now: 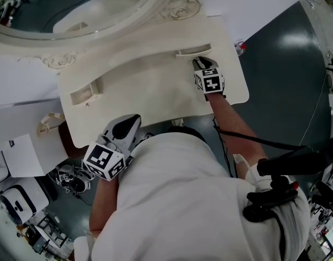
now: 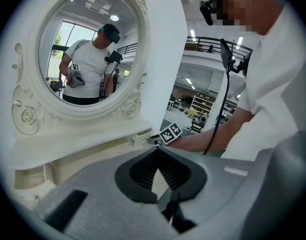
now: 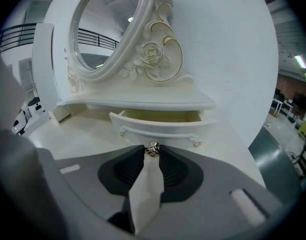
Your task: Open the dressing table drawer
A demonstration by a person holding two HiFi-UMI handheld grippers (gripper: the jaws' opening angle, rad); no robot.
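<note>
right gripper (image 3: 152, 150) jaws pinched on knob (image 3: 152, 147) | drawer (image 3: 160, 129) partly out, beyond jaws | left gripper (image 2: 157, 149) jaws together, empty

two drawers (image 1: 193, 51) (image 1: 82, 95) — one mirror (image 1: 74, 4), one table (image 1: 155, 86) (one knob (image 3: 152, 148))

The carved wooden desk (image 1: 155, 86) and curved drawer (image 3: 157, 126) are cream-white, its rose carving (image 3: 153, 54) gold-edged. The round knob (image 3: 152, 148) is silvery-gold, the right claw (image 3: 152, 154) grey and black.

Open room is left over the worktop (image 1: 144, 86) between the left drawer (image 1: 82, 95) and the pulled-out right drawer (image 3: 160, 126), whose knob (image 3: 152, 148) is clamped by the right tongs (image 3: 152, 151). The back is closed off by the mirror (image 1: 74, 4).
</note>
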